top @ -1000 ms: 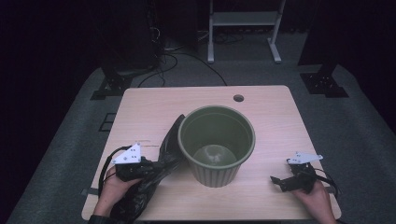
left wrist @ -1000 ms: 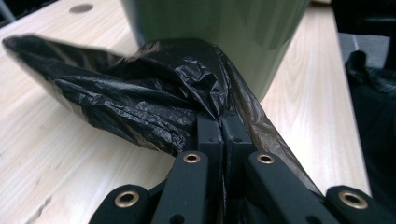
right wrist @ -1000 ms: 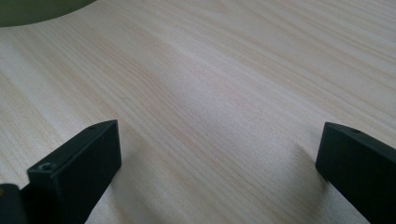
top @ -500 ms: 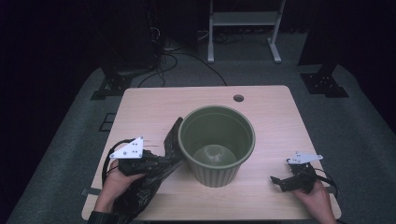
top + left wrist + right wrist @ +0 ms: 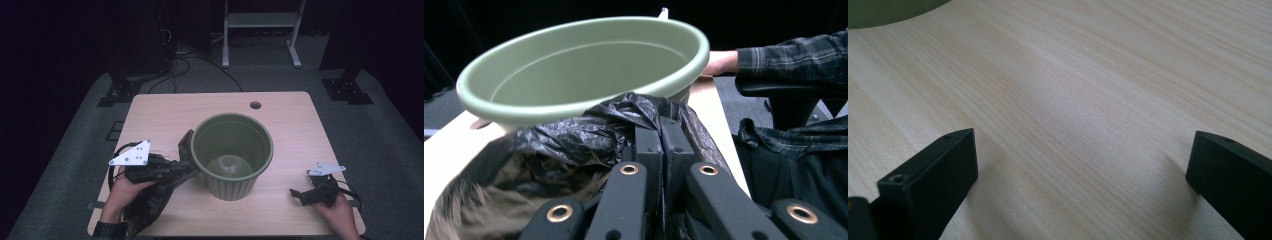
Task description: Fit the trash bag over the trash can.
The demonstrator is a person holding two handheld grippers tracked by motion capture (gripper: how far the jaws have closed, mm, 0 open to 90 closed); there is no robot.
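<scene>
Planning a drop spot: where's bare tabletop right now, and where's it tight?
Free: the far strip of the table between the green bin and the cable hole; also the right side, between bin and right gripper, whose open fingers bracket bare wood. Crowded: front left, where the left gripper, shut on the black bag, sits against the bin's rim.

Left hand (image 5: 125, 192) enters from 7 o'clock, holding the left black two-jaw gripper (image 5: 187, 167) level, pointing toward 3 o'clock; jaws pressed together, pinching crumpled black plastic bag film (image 5: 589, 135). Right hand (image 5: 340, 210) rests at 5 o'clock, its right black two-jaw gripper (image 5: 295, 192) low, pointing toward 9 o'clock, jaws spread wide with nothing between them.
</scene>
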